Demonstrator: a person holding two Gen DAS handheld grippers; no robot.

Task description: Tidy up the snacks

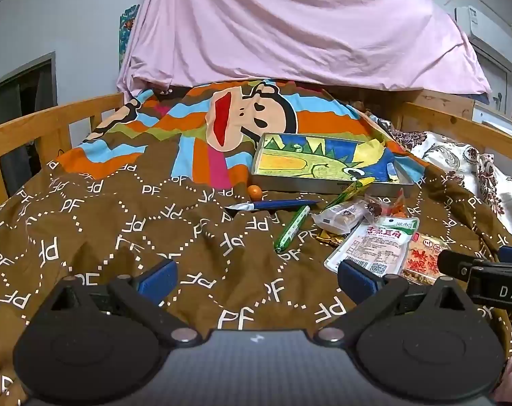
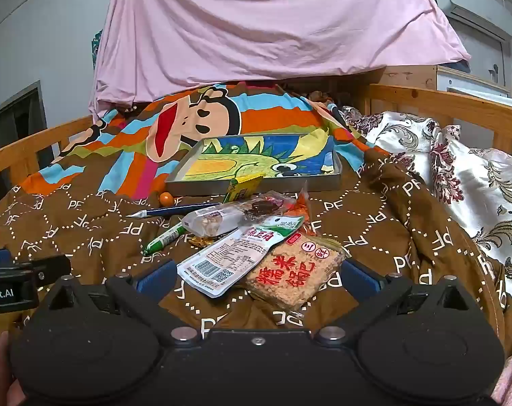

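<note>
**A:** A bed with wooden rails, spread with a brown monogram quilt under a pink sheet hung behind, carries a loose pile of snacks. Where does the pile lie from each tool?

**B:** Straight ahead of the right gripper, whose jaws stand wide apart and empty. The rice cracker pack and the white pouch sit just beyond its fingertips, between them. From the left gripper, jaws likewise apart and holding nothing, the same pile lies off to the right, the white pouch near its right fingertip.

**A:** So the right hand is nearer?

**B:** By these views, yes. The cracker pack's long axis runs from near left to far right across the right gripper's opening; closing on its short width would likely call for a turn of the wrist.

**A:** And where would the snacks go?

**B:** Probably the shallow metal tray lined with a crayon drawing, past the pile and touching the yellow-green packet at its near rim. A green stick snack, a blue pen and a small orange fruit lie left of the pile.

**A:** Any hazard?

**B:** The pouch overlaps the cracker pack's edge, so lifting one may drag the other.
</note>
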